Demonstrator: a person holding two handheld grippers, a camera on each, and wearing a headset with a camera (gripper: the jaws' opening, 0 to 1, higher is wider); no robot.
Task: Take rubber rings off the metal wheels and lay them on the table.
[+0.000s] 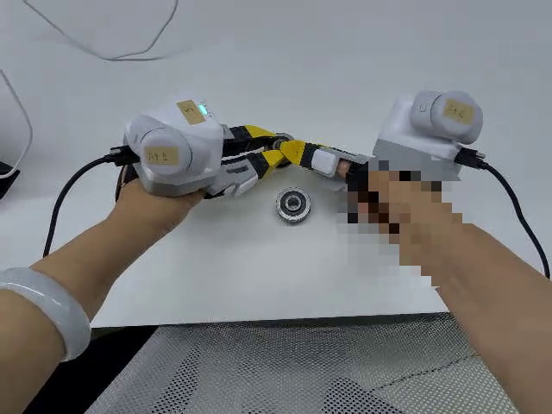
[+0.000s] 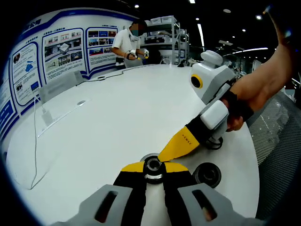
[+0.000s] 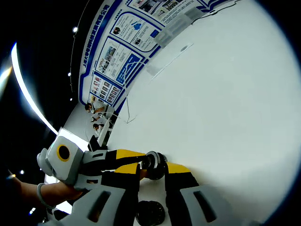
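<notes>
The left gripper [image 2: 154, 167] is clenched on a small metal wheel [image 2: 153, 165]. In the left gripper view the wheel sits squarely between the two yellow tips and touches both. The right gripper [image 3: 154, 168] comes in from the wheel's 1 o'clock there, its yellow tip against the rim. In the right gripper view the same wheel lies between that gripper's own tips, but I cannot tell whether they pinch it or only rest beside it.

In the head view both grippers meet tip to tip just above the white table [image 1: 259, 267], the wheel held between them. A second wheel [image 1: 293, 205] lies flat on the table at 6 o'clock from the held one, apart from both grippers, with its dark rubber ring [image 1: 279, 205] on.

Yellow stickers [image 1: 191, 111] with handwriting sit on the gripper bodies; one reads like "5", the others are unclear. The right gripper's yellow jaw carries small print, too fine to read. The wall posters [image 2: 61, 49] have blue headings and unreadable text.
</notes>
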